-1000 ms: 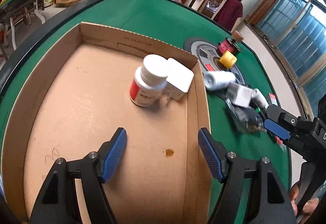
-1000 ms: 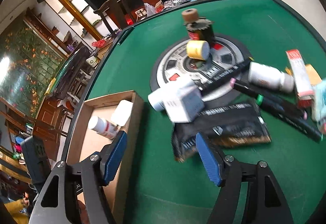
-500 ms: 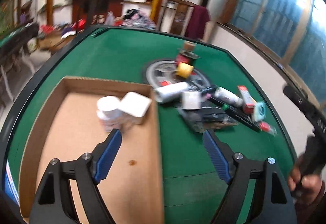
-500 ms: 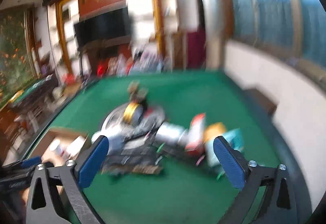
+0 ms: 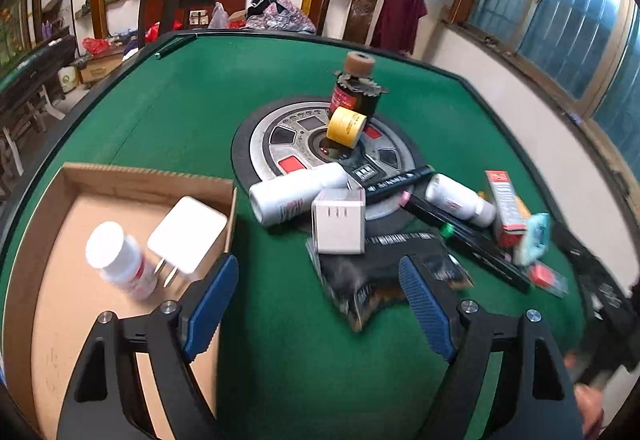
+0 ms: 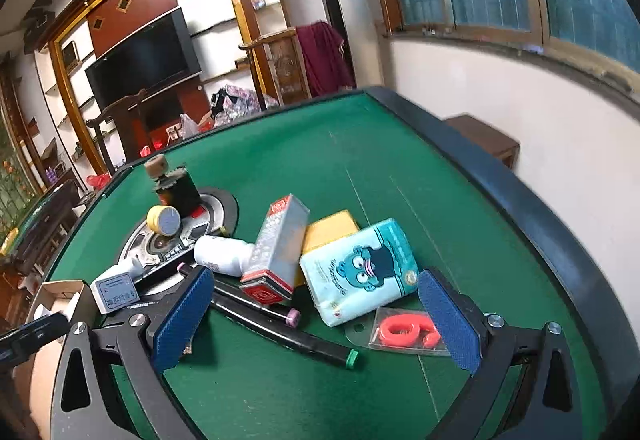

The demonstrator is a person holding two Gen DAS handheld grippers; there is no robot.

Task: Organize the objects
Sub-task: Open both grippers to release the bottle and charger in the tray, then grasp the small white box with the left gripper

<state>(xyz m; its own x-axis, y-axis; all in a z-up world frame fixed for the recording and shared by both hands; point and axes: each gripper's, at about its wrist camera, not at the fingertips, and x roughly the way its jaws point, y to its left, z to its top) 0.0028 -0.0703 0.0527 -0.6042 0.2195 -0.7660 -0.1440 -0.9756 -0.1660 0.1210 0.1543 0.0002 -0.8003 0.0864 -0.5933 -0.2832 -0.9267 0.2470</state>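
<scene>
My left gripper (image 5: 318, 304) has its fingers apart with nothing between them, hanging over bare green felt. To its left sits the cardboard box (image 5: 148, 176), holding a white pill bottle (image 5: 116, 264) lying tilted and a white plug (image 5: 186, 236) leaning against it. Just ahead and to the right is the heap not yet sorted: a white tube (image 5: 296, 194), a white cube charger (image 5: 339, 226) resting on a black pouch (image 5: 384, 272), then black markers (image 5: 460, 232) and a second small white bottle (image 5: 460, 200).

My right gripper (image 6: 310, 314) is spread as wide as it goes and empty. Between its fingers, left to right, lie a black marker (image 6: 280, 328), a red-ended carton (image 6: 276, 248) propped on other things, a teal tissue pack (image 6: 360, 272) and a red hook in a clear packet (image 6: 404, 332).

The risk I see: the pile is interlocked. Closing on the carton or tissue pack could drag the marker or roll the bottle off toward the table edge. The flat packet would likely slip from my pads. My two grippers could also collide over the heap.

Compared with a second ago, my left gripper has swung from over the box to the felt beside it and opened wider; the right has swung from the charger and pouch toward the tissue-pack end and opened fully.
</scene>
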